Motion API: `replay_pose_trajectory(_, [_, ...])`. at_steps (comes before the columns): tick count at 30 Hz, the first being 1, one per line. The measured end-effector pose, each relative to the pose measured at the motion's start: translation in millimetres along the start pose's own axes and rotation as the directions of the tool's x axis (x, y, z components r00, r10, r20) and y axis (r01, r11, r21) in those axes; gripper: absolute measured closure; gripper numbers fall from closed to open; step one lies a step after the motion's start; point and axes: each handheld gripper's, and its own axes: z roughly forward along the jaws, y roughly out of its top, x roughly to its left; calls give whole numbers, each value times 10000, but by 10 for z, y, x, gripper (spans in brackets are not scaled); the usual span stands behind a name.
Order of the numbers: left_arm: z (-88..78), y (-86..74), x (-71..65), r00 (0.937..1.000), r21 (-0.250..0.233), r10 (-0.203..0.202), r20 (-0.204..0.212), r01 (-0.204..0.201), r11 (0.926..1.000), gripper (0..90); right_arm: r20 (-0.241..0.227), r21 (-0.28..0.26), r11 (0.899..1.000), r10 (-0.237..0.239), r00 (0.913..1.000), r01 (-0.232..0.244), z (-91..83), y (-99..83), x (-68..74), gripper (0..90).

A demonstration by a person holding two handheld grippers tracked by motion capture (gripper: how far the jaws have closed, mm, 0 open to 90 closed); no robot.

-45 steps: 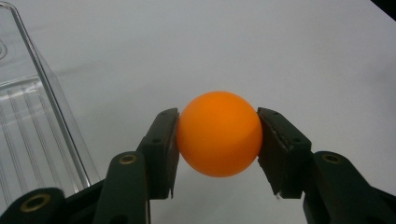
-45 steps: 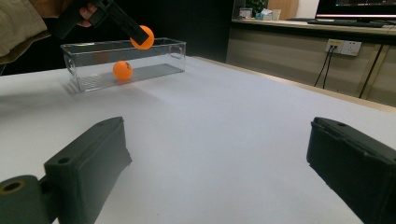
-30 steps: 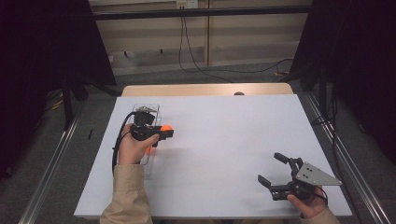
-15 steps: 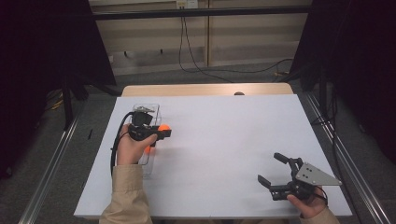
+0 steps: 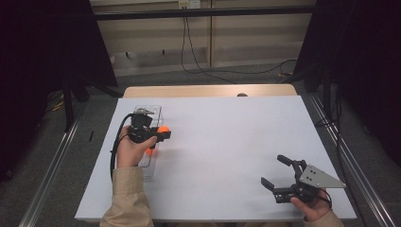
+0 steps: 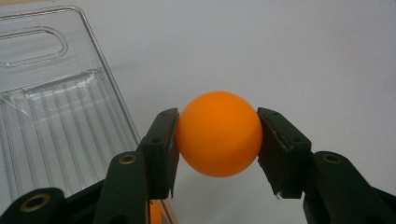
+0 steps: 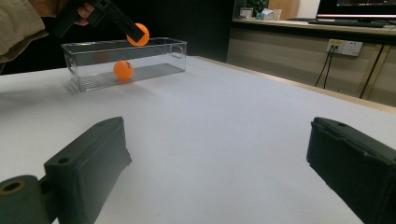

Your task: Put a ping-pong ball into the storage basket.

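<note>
One ball [image 7: 123, 69] inside clear box [image 7: 154, 58] (right gripper [image 5: 280, 175] apart).

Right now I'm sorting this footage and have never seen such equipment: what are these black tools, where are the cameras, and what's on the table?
A person holds a hand-operated two-jaw gripper in each hand. One camera looks down from above; one more rides on each gripper, looking along its jaws. On the white table stands a clear plastic box with an orange ball inside. The left gripper is closed on a second orange ball, at the box's rim and above the table beside it. The right gripper rests near the table's front right corner, jaws open, holding nothing.
</note>
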Motion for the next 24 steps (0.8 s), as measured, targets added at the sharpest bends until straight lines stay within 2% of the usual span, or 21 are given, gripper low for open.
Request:
replay_pose_trajectory(3, [-6, -5, 19, 10000, 32, 41, 25, -41, 10000, 509, -5, 0, 10000, -4, 10000, 4, 0, 1, 1, 44])
replay_pose_trajectory(14, [-49, -35, 82, 9996, -146, -250, -142, 248, 9996, 508, -6, 5, 10000, 2, 10000, -2, 1, 0, 1, 44])
replay_pose_trajectory(24, [-92, -60, 135, 9990, -216, -284, -341, 277, 9994, 508, -1, 10, 10000, 9, 10000, -9, 1, 1, 4, 44])
